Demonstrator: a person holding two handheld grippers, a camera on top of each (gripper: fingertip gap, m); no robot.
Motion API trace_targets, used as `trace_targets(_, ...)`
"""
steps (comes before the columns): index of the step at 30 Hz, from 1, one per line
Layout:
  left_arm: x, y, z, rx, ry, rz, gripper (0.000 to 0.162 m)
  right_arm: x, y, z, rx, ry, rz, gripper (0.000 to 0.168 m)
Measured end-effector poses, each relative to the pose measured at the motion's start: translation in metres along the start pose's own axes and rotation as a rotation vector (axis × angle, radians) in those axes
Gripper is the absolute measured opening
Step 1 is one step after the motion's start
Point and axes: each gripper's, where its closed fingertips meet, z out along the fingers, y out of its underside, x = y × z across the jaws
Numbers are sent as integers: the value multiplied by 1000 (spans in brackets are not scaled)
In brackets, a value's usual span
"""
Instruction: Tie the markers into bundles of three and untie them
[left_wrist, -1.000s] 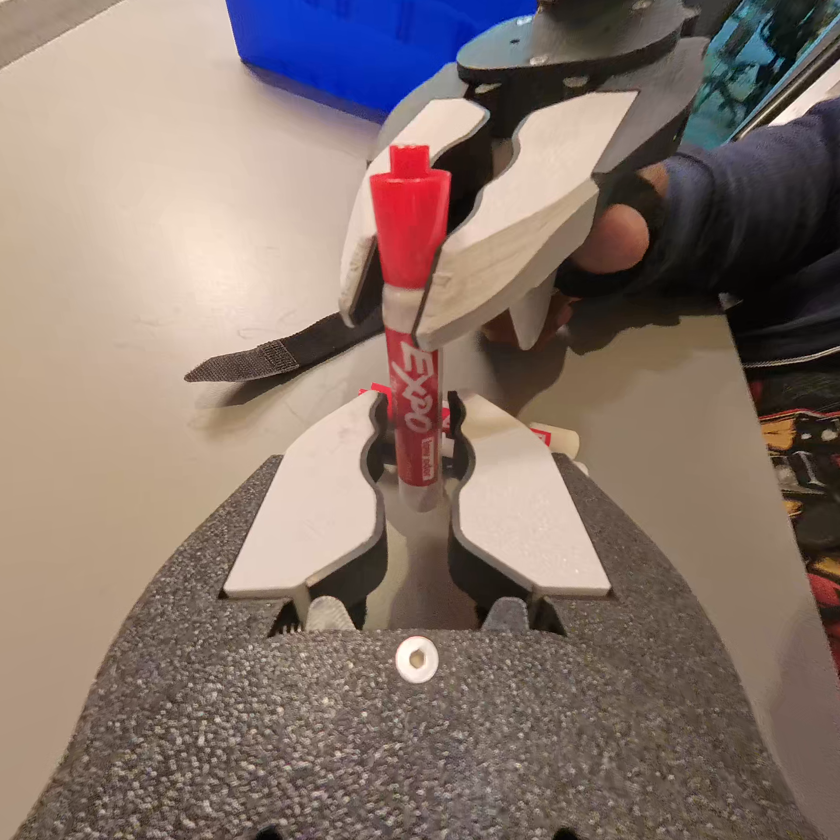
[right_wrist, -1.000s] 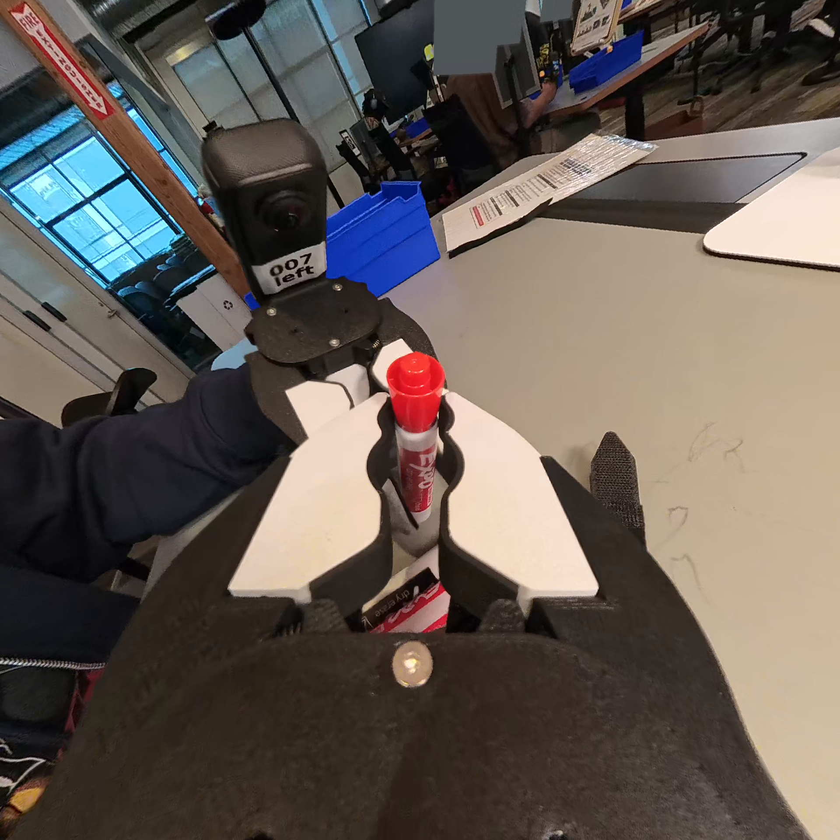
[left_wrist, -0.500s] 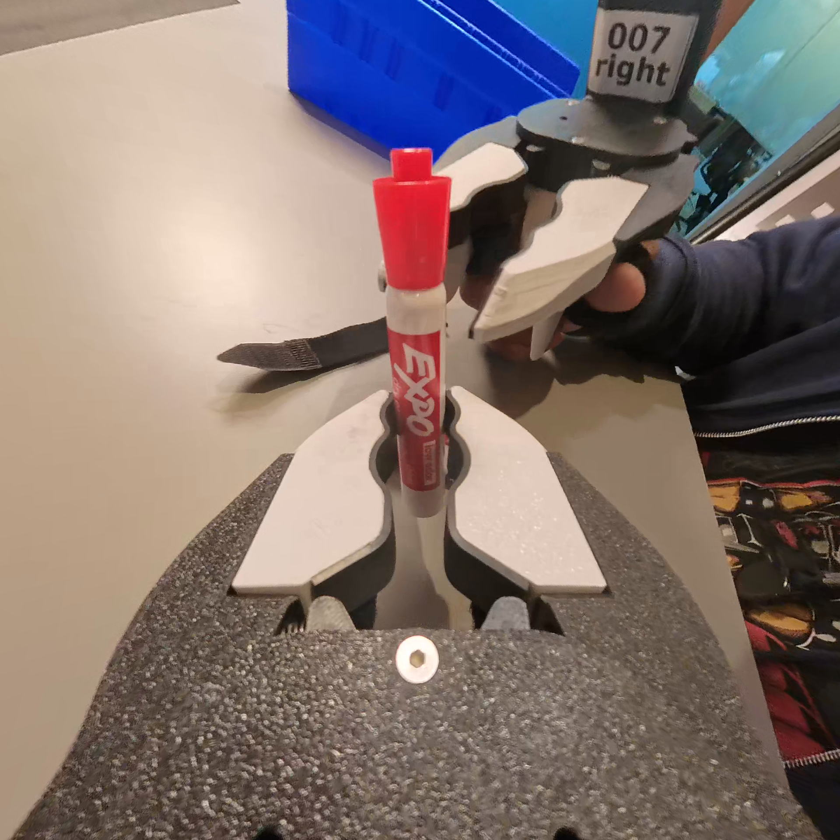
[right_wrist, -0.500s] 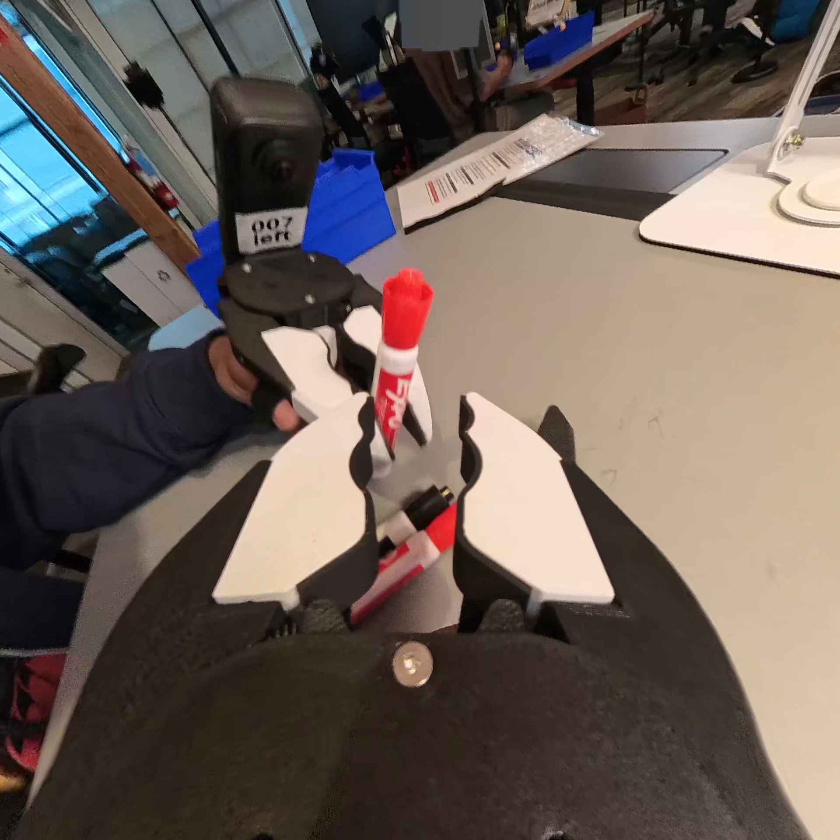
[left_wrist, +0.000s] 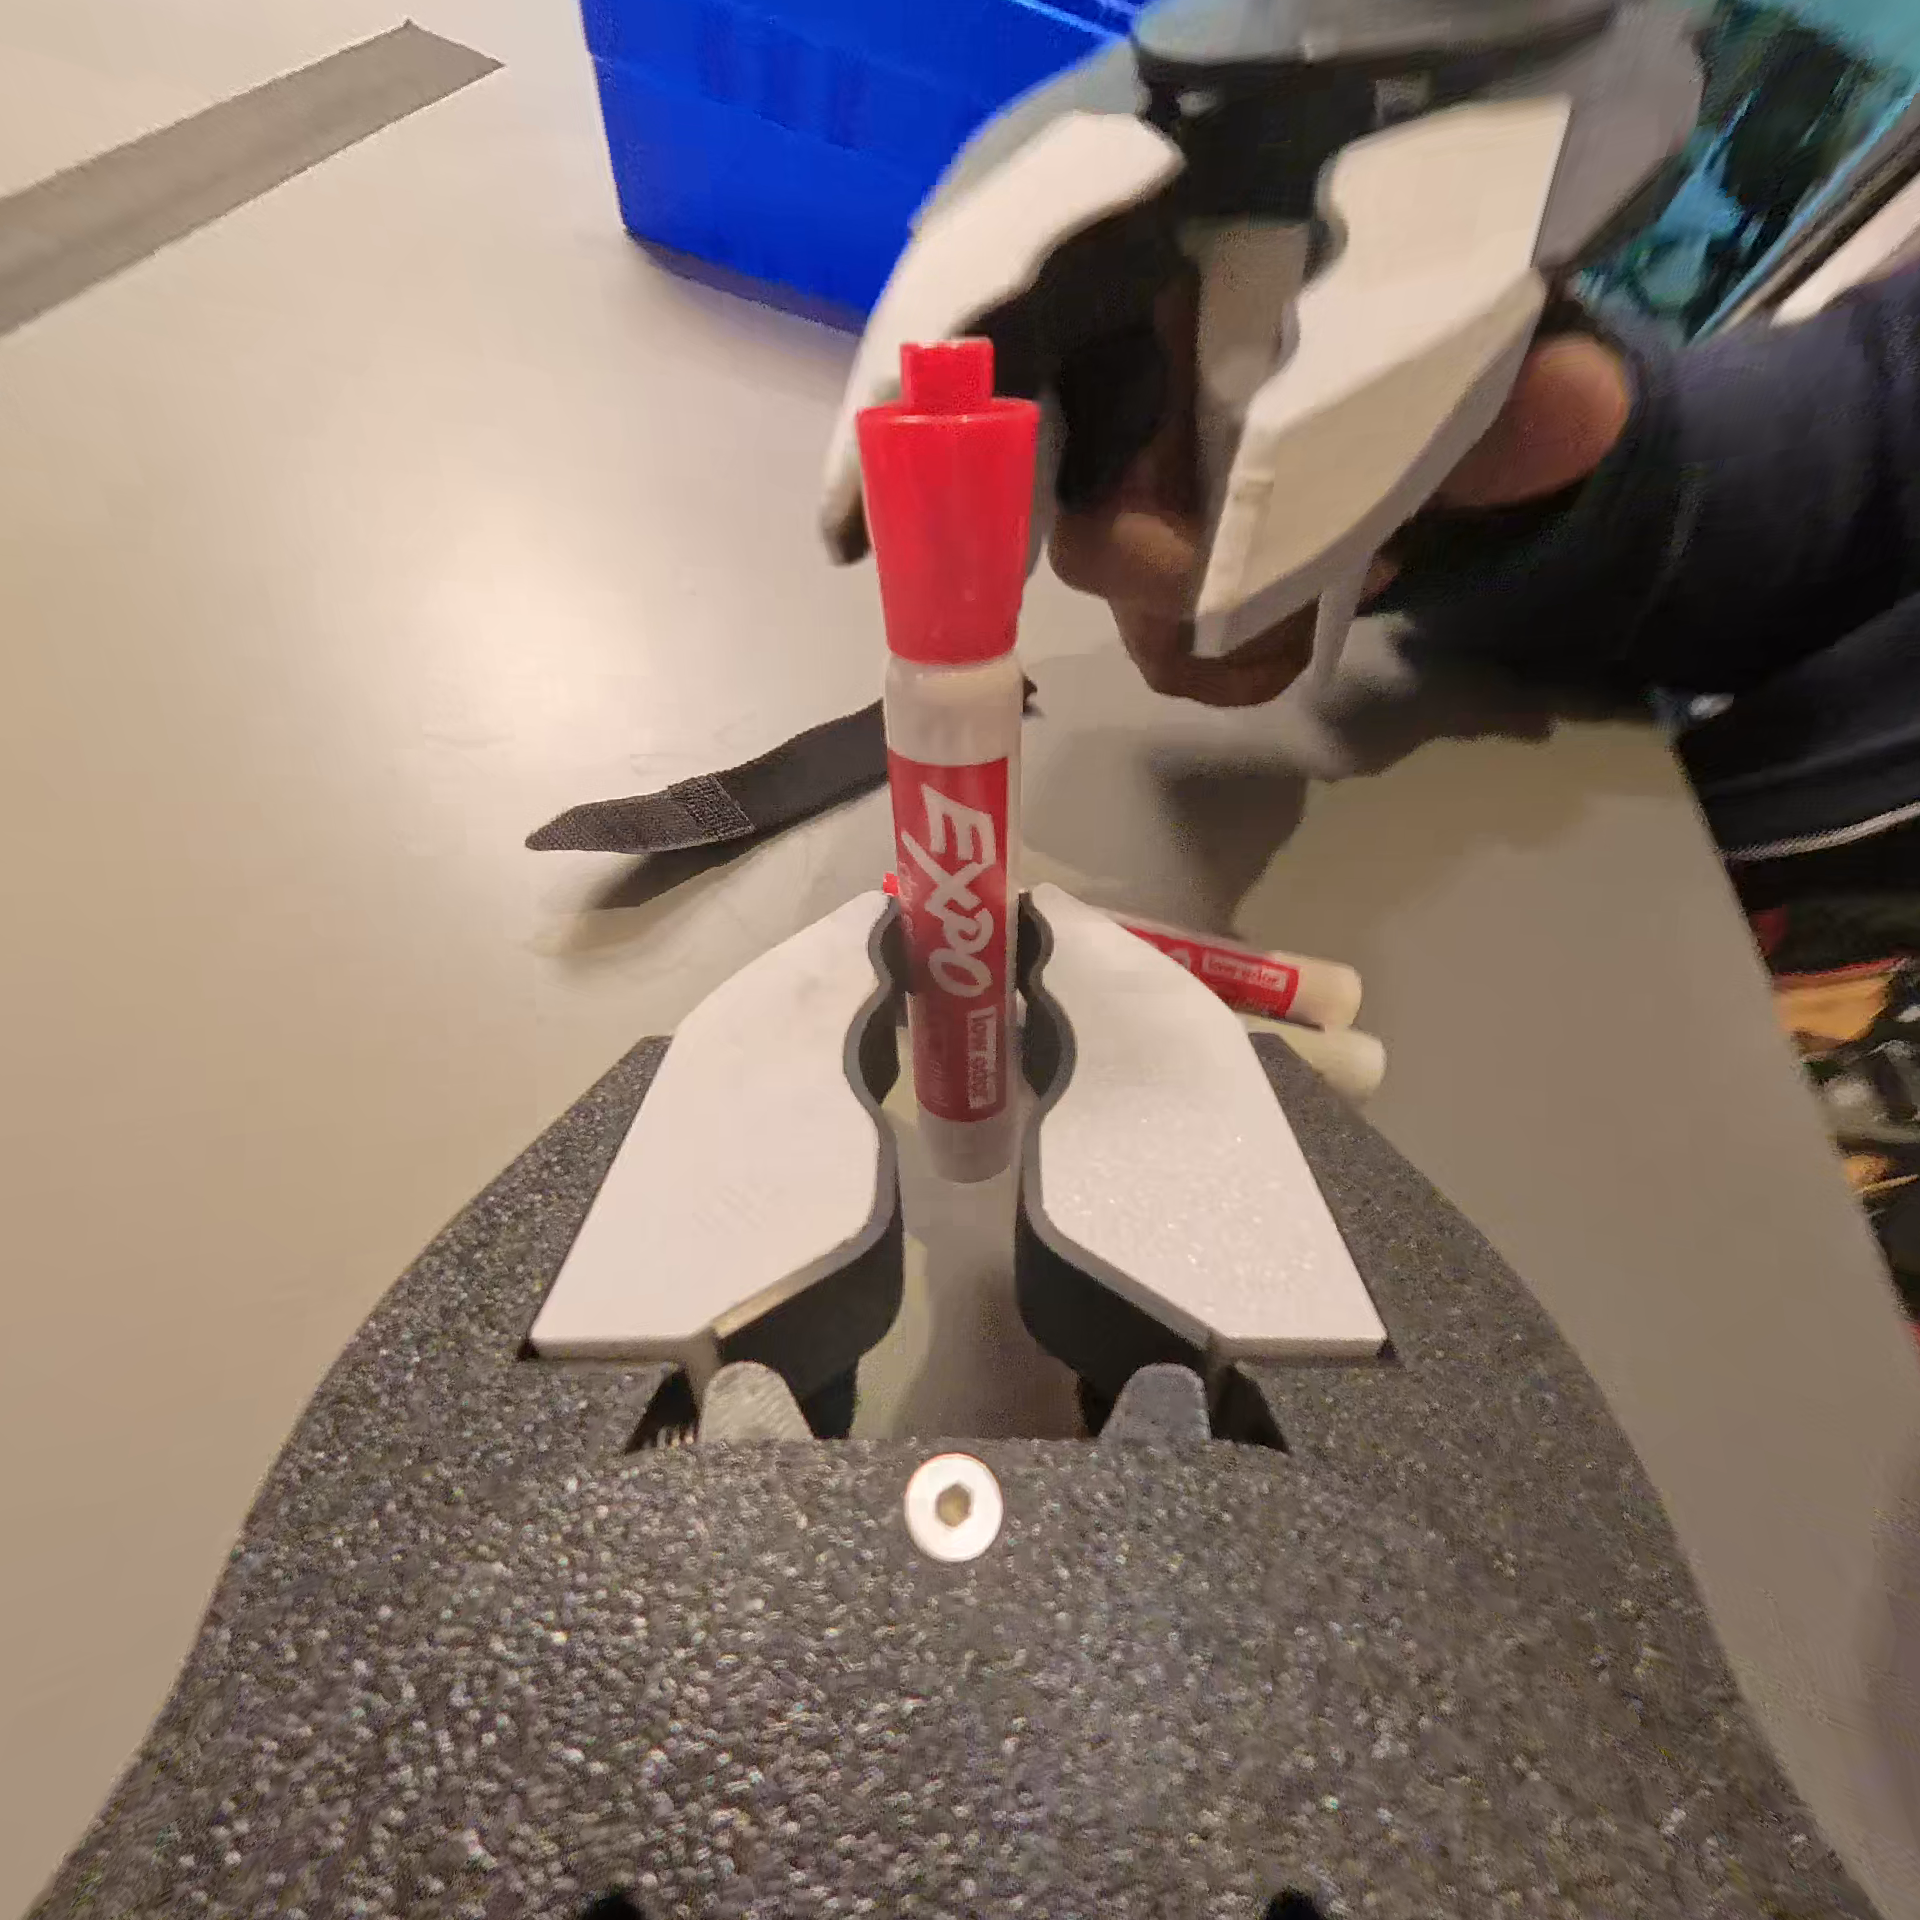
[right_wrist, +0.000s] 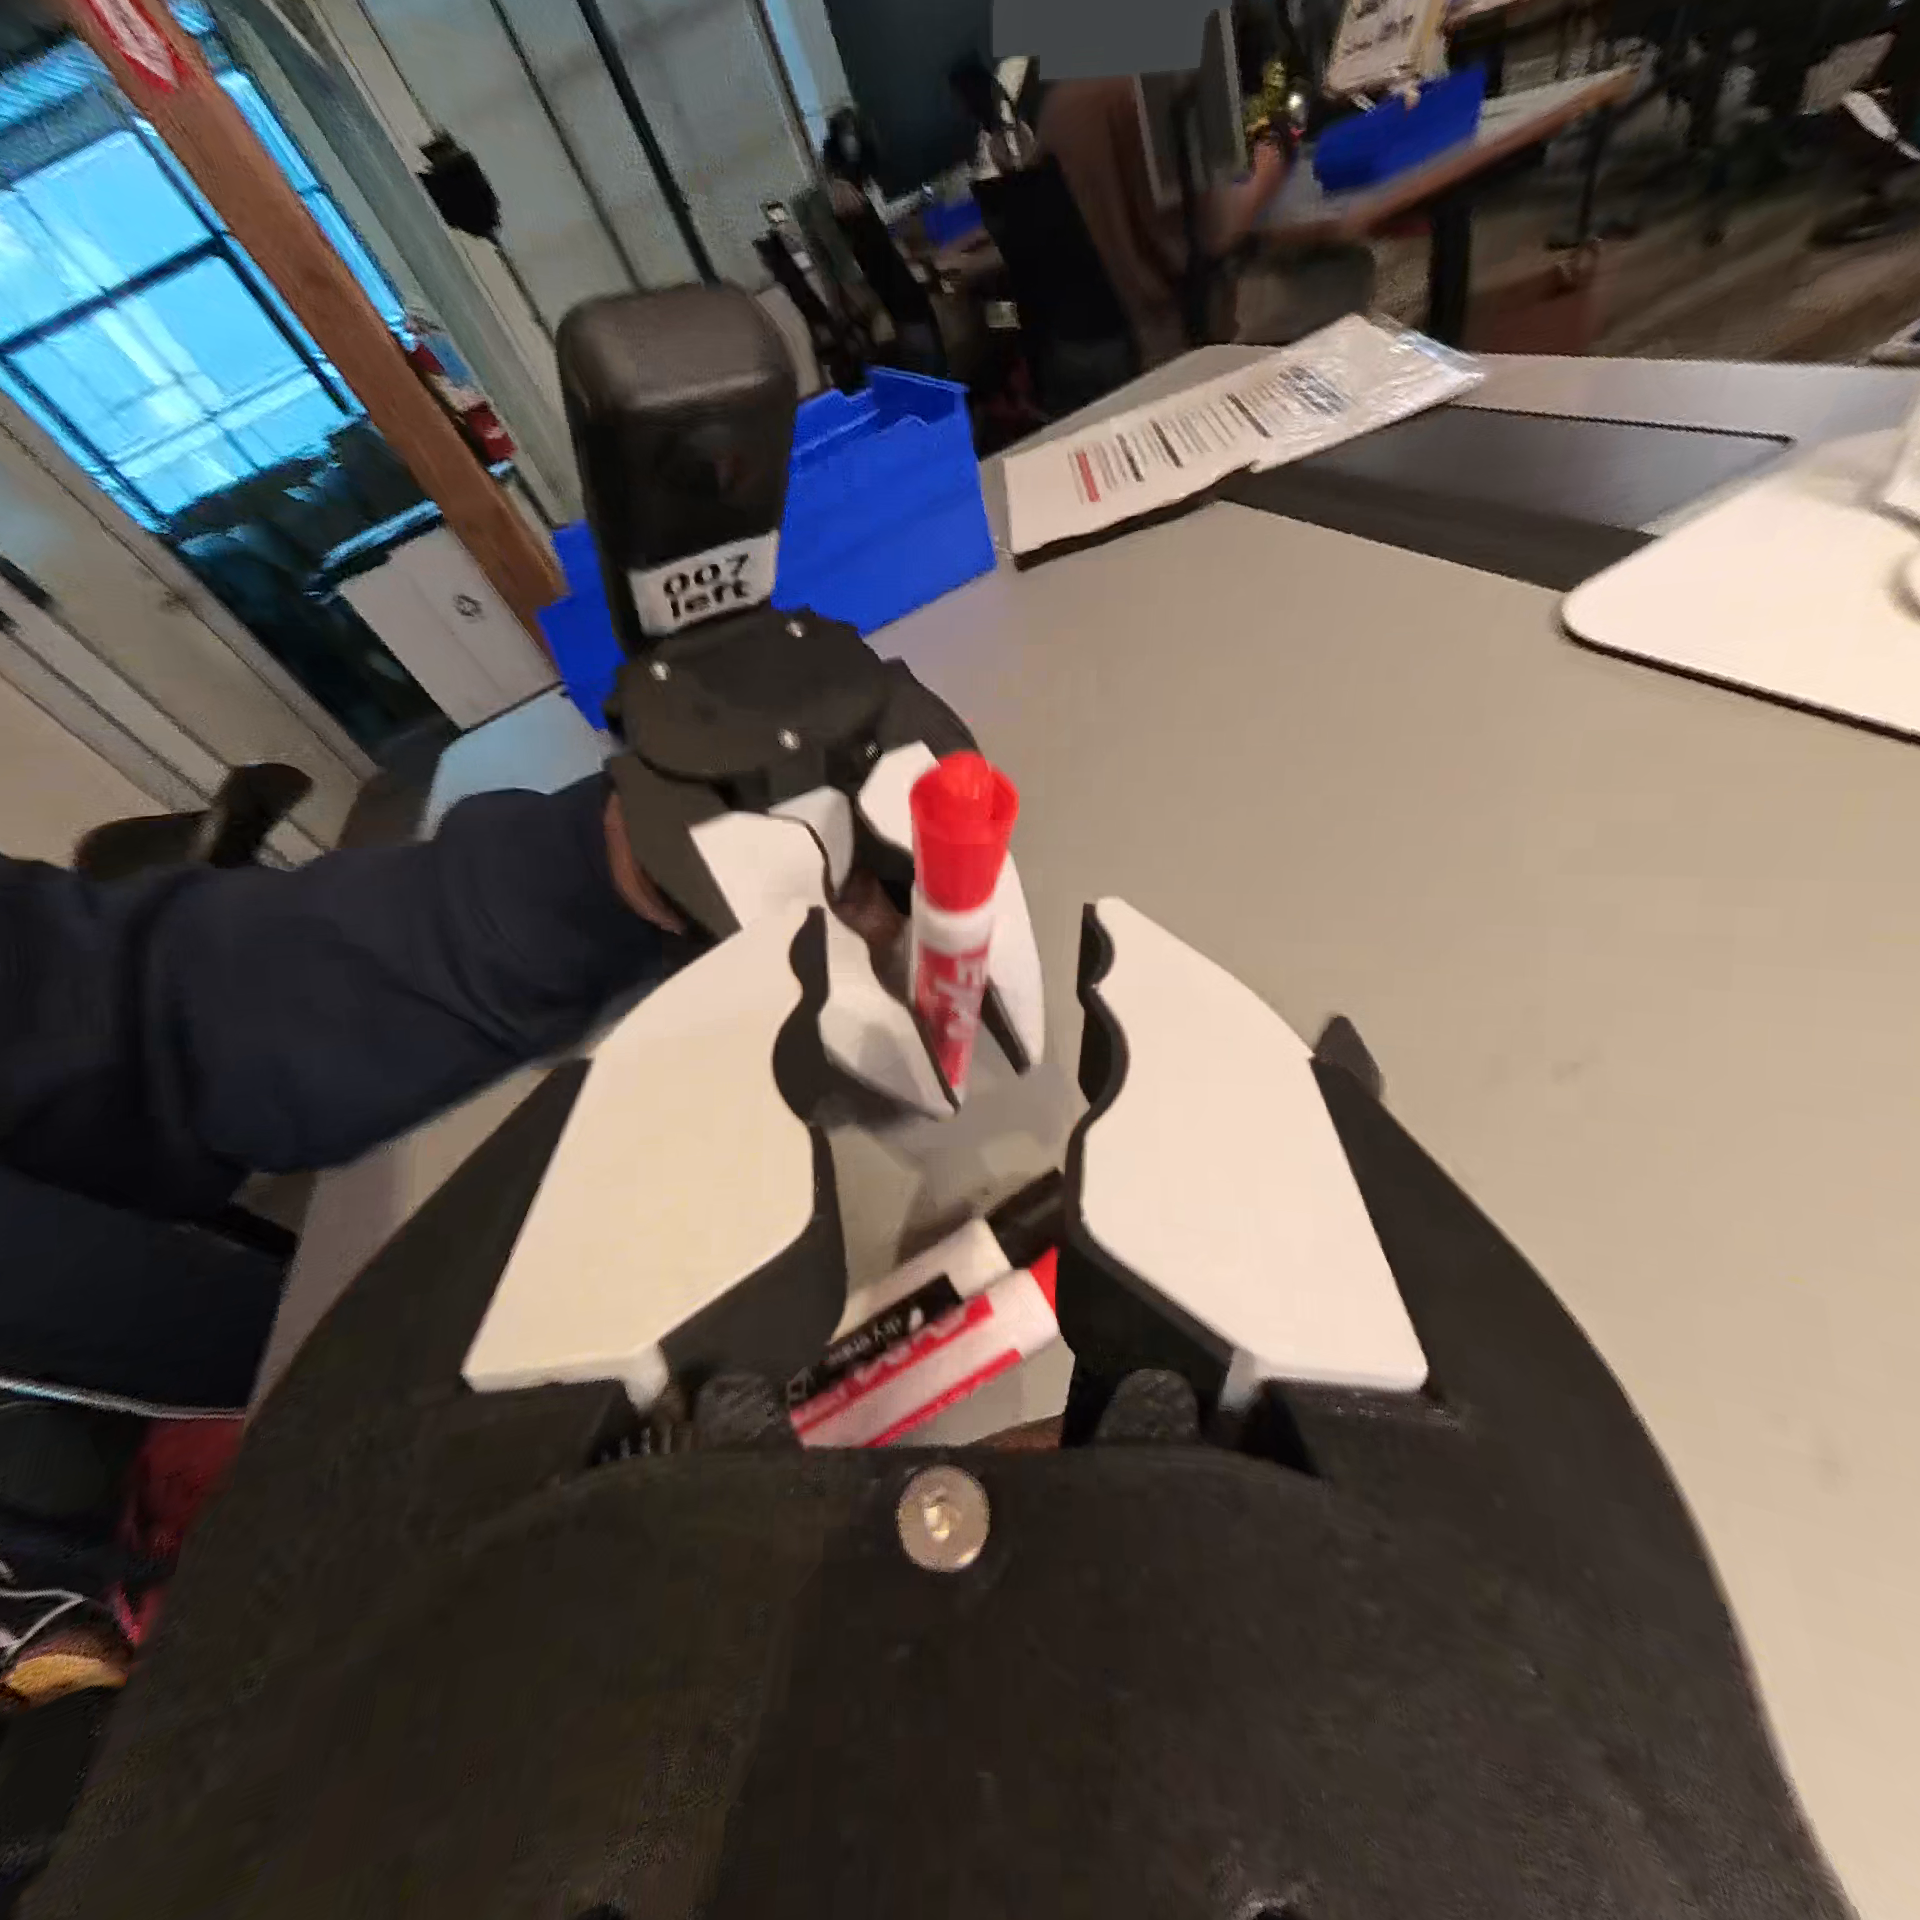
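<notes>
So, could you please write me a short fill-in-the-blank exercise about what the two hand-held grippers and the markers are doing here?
1. The left hand-held gripper holds the red-capped whiteboard marker in an ____ pose.
2. The right hand-held gripper has its jaws ____.
3. The black fabric strap lies flat on the ____ tabletop.
4. Below the right hand-held gripper, ____ more markers lie on the tabletop.

Missing words: upright; open; grey; two

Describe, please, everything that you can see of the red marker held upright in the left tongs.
The red marker stands upright, cap on top. It has a glossy red plastic cap ending in a small stub, a whitish barrel and a red printed label. The left tongs are shut on its lower barrel; its blunt bottom end hangs free between the fingers. The open right tongs do not touch it.
</notes>
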Motion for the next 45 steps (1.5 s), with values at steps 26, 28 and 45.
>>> trace_targets(26,-5,18,-5,-90,-112,38,17,-4,23,20,-208,156,-123,41)
trace_targets(28,-9,17,-7,-76,-116,-10,17,4,42,-1,-311,211,-86,47)
trace_targets(45,-14,17,-9,-57,-111,-152,17,17,123,-38,-719,448,-75,45)
